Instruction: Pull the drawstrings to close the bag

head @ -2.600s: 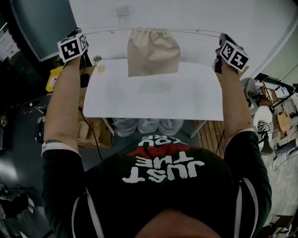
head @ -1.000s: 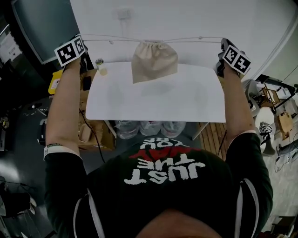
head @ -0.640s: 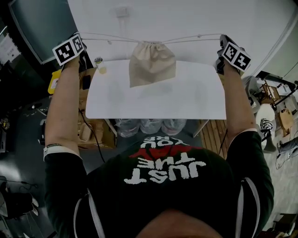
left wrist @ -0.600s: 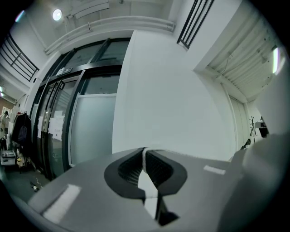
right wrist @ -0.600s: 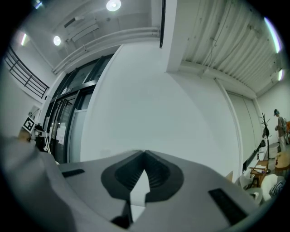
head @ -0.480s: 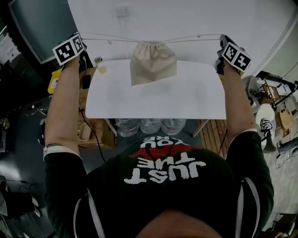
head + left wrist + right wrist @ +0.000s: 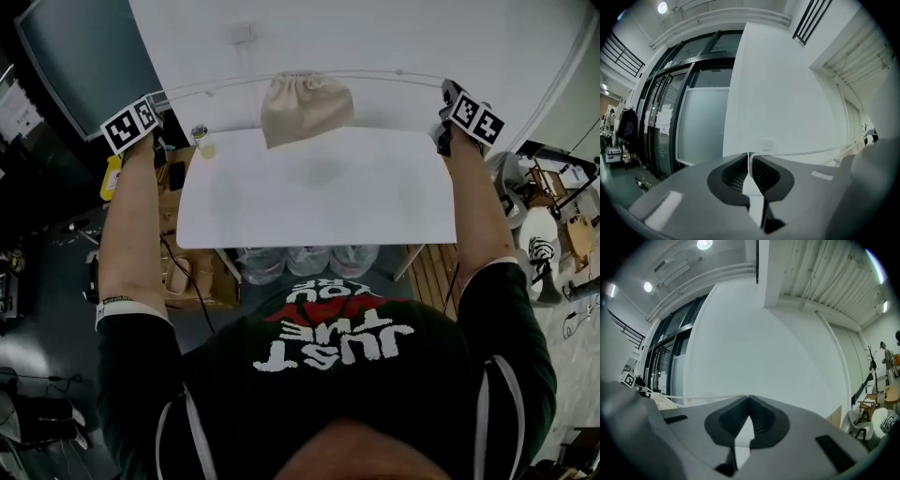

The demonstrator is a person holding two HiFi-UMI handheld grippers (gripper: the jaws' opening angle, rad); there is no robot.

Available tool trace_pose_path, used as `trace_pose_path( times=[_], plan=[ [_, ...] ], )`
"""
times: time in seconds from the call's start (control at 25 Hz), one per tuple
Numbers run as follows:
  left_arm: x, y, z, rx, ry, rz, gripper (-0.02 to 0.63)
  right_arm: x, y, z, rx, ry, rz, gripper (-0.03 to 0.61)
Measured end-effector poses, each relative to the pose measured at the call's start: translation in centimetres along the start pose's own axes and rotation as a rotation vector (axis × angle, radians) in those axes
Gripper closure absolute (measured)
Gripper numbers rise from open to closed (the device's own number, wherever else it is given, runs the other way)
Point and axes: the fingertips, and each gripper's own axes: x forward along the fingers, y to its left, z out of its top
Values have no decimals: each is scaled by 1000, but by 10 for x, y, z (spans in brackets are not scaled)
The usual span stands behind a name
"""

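A beige drawstring bag hangs over the far edge of the white table, its mouth gathered tight. Its two cords stretch out sideways to my grippers. My left gripper is off the table's left corner. In the left gripper view the left gripper has just been opening, but only a thin slit shows and the left drawstring still runs taut from its tips. My right gripper is at the right corner. The right gripper is shut on the right drawstring, which leads to the bag.
A small bottle of yellow liquid stands beside the table's left edge, above cardboard boxes. Plastic bottles lie under the table's near edge. Wooden slats are at the right. A white wall is close behind the bag.
My left gripper has moved outward to the left and lower. The bag has shifted toward the wall at the table's far edge. The right gripper has sunk slightly.
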Motion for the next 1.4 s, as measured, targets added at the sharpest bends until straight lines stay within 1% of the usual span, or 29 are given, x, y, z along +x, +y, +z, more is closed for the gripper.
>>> trace_pose_path(
  times=[0.12,0.24,0.4,0.68,0.88,1.0,1.08,1.16,1.2,1.24,1.28,1.4],
  plan=[
    [-4,-6,4,6,-7,-24,604,-2,2,1,-18,0,4,571],
    [-8,-16,19,32,-33,-36,604,-2,3,10,-36,-16,1,571],
    [-8,-20,30,27,-54,-39,604,4,17,17,-59,-31,19,571],
    [-11,-41,31,21,-67,-70,604,5,37,18,-66,-41,63,571],
    [-13,-50,38,29,-87,-85,604,4,41,21,-68,-50,73,571],
    [-12,-51,39,40,-89,-79,604,5,40,21,-75,-48,72,571],
    [-10,-41,37,26,-82,-48,604,6,28,18,-34,-45,48,571],
    [-5,-17,28,-41,-67,-24,605,8,2,15,67,-49,21,571],
    [-2,-9,23,-73,-60,-30,575,8,-8,14,95,-51,18,571],
    [-1,-7,19,-82,-55,-36,578,8,-14,12,94,-46,13,571],
    [0,-8,16,-72,-54,-37,598,8,-17,9,89,-38,5,571],
    [1,-12,10,-67,-57,-46,598,6,-24,1,115,-26,-4,571]
  ],
)
